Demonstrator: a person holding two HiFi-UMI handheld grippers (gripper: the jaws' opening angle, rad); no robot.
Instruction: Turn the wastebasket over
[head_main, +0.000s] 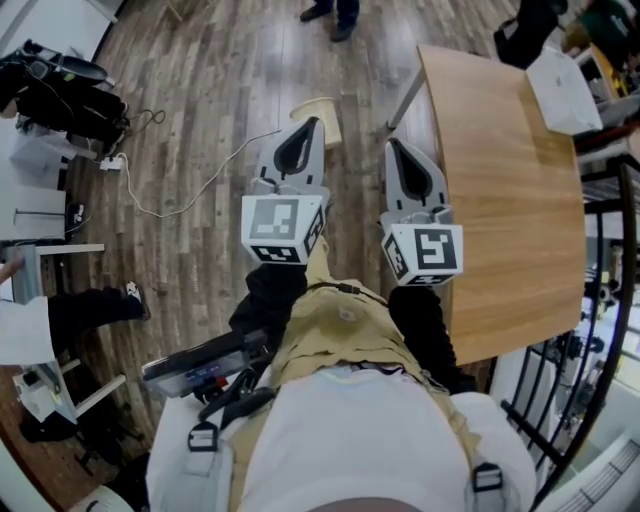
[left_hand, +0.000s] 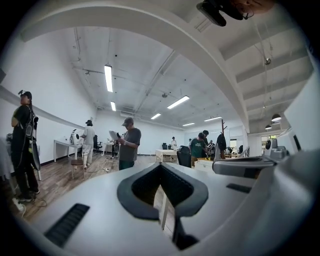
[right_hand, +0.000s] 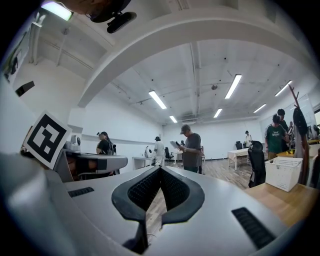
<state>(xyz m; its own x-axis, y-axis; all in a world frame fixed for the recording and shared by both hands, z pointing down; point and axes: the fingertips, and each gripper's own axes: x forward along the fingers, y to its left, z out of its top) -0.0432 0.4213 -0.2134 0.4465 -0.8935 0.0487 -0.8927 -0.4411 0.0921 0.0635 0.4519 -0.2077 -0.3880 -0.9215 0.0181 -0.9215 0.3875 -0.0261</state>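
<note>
A cream-coloured wastebasket (head_main: 322, 112) is on the wooden floor in the head view, partly hidden behind the tip of my left gripper (head_main: 311, 123). Whether it stands upright or upside down I cannot tell. The left gripper points forward, level, with its jaws shut and nothing between them; its own view (left_hand: 160, 165) shows the tips meeting. My right gripper (head_main: 391, 144) is held beside it to the right, next to the table's edge, also shut and empty (right_hand: 160, 168). Neither gripper view shows the wastebasket clearly.
A wooden table (head_main: 510, 200) stands at the right with a white basket (head_main: 563, 92) on its far corner. A white cable (head_main: 200, 190) and a power strip (head_main: 110, 162) lie on the floor at the left. A person (head_main: 335, 12) stands beyond the wastebasket. Black railing (head_main: 575, 400) is at the lower right.
</note>
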